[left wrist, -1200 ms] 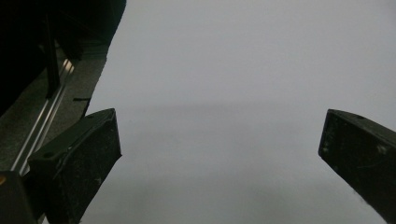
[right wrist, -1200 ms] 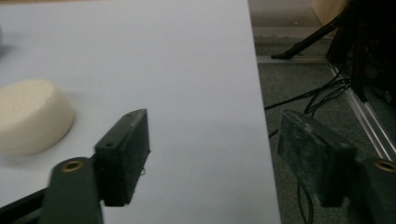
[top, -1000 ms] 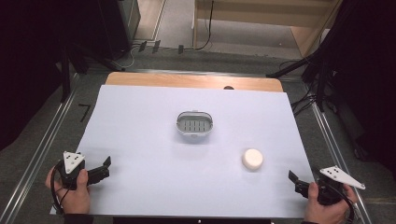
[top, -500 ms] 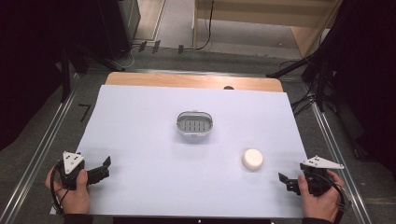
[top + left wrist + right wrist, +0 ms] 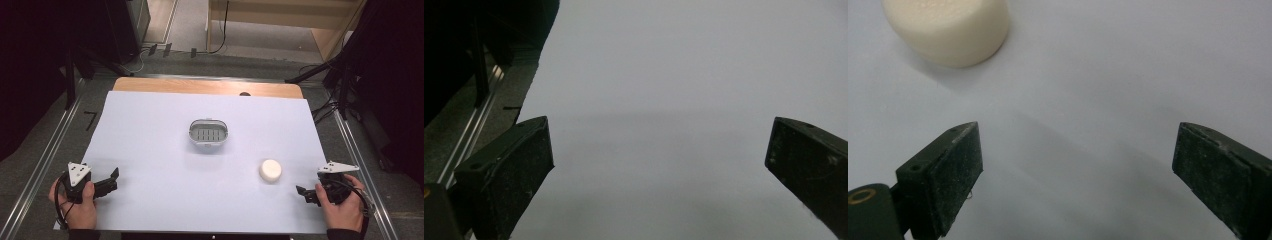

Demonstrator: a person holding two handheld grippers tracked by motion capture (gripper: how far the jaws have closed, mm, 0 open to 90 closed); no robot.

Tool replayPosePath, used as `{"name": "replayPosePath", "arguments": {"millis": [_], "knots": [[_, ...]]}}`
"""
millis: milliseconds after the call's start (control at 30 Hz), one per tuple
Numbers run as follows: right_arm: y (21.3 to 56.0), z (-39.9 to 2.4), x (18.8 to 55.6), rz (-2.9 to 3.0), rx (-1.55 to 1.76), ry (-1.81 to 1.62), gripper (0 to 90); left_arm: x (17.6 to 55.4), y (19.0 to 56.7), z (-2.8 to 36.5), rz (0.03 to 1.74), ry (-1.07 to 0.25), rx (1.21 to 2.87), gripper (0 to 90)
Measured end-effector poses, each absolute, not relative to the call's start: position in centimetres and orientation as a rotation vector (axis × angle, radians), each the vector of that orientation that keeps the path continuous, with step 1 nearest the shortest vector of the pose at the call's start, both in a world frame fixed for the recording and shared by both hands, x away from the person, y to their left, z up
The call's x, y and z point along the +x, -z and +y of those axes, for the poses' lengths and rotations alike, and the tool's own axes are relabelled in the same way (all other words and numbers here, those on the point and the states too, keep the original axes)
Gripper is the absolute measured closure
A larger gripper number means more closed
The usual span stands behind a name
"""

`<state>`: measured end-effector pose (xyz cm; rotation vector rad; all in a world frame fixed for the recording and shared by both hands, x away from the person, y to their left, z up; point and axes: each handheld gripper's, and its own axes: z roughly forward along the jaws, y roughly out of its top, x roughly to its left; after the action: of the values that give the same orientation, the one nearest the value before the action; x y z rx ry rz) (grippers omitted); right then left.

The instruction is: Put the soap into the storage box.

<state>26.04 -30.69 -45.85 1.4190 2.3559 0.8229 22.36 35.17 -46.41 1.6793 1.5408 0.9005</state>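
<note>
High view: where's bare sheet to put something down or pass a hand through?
Most of the white sheet is bare: the whole left half between the left gripper and the soap dish, plus the far strip beyond the dish. It is tightest at the near right, where the soap bar lies close to the right gripper.

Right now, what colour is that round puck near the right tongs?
The puck is cream-white, clearest in the right gripper view.

The right tongs [image 5: 303, 192] have moved left toward the cream puck [image 5: 270, 170]
</note>
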Motion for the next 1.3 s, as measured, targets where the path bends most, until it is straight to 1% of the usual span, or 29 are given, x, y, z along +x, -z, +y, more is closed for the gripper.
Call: {"name": "replayPosePath", "arguments": {"millis": [500,1100,1300], "knots": [[44.9,-28.0,28.1,2.559,1.300,-0.684,8.1,22.4,46.4,35.2,1.539,-0.902,1.680,0.0],[44.3,-25.6,29.1,2.629,1.250,-0.648,8.1,22.4,46.4,35.2,1.539,-0.901,1.679,0.0],[44.6,-24.6,29.5,2.654,1.236,-0.639,8.1,22.4,46.4,35.2,1.539,-0.900,1.679,0.0]]}}
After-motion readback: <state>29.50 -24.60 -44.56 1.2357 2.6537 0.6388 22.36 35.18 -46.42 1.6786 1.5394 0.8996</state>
